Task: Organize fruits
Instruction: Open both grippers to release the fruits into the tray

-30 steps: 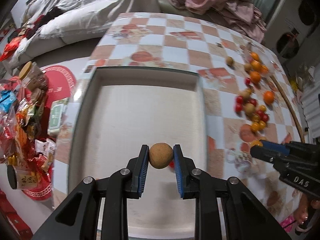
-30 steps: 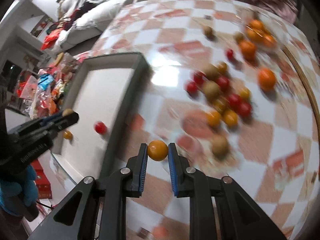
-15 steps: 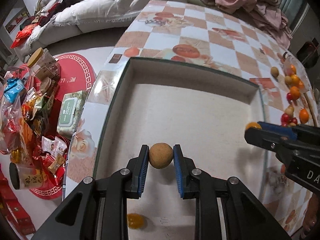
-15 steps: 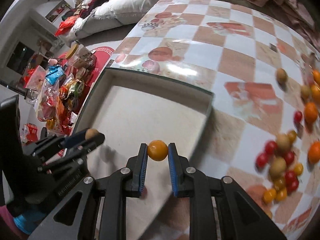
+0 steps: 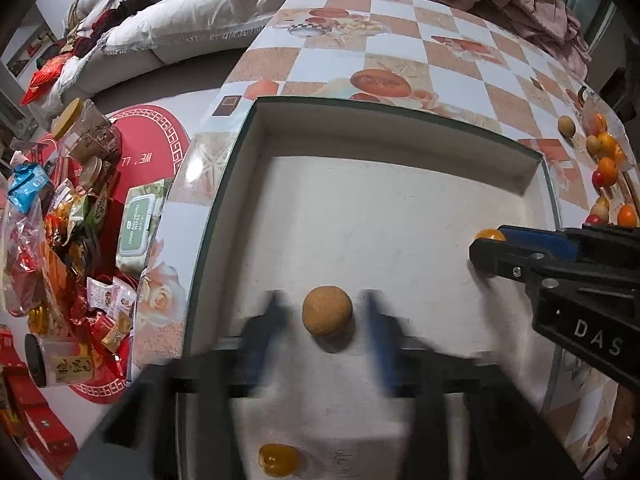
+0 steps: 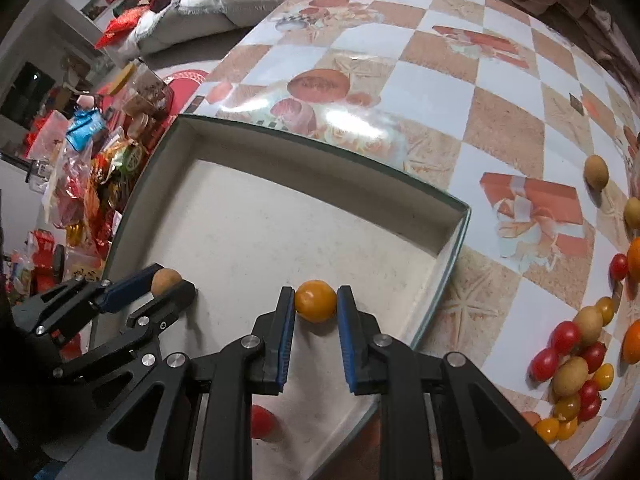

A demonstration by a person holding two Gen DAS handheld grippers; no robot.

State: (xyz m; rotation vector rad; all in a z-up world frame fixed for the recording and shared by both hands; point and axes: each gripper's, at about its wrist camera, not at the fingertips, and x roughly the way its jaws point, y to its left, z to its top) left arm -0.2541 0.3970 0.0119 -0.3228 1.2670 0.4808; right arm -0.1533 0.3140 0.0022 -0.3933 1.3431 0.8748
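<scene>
Over the tray (image 5: pixel 400 208), the left gripper (image 5: pixel 326 320) is spreading its fingers, releasing the brown fruit (image 5: pixel 327 311) near the tray's near edge. The right gripper (image 6: pixel 316 304) pinches an orange fruit (image 6: pixel 315 300) near the tray's right edge, probably to drop it beside.

Below me, the table (image 6: pixel 500 92) wears a glossy checked cloth of white and terracotta squares. On it sits a shallow white rectangular tray (image 6: pixel 320 152), and to its right loose red, yellow, orange and tan fruits (image 6: pixel 572 364).
</scene>
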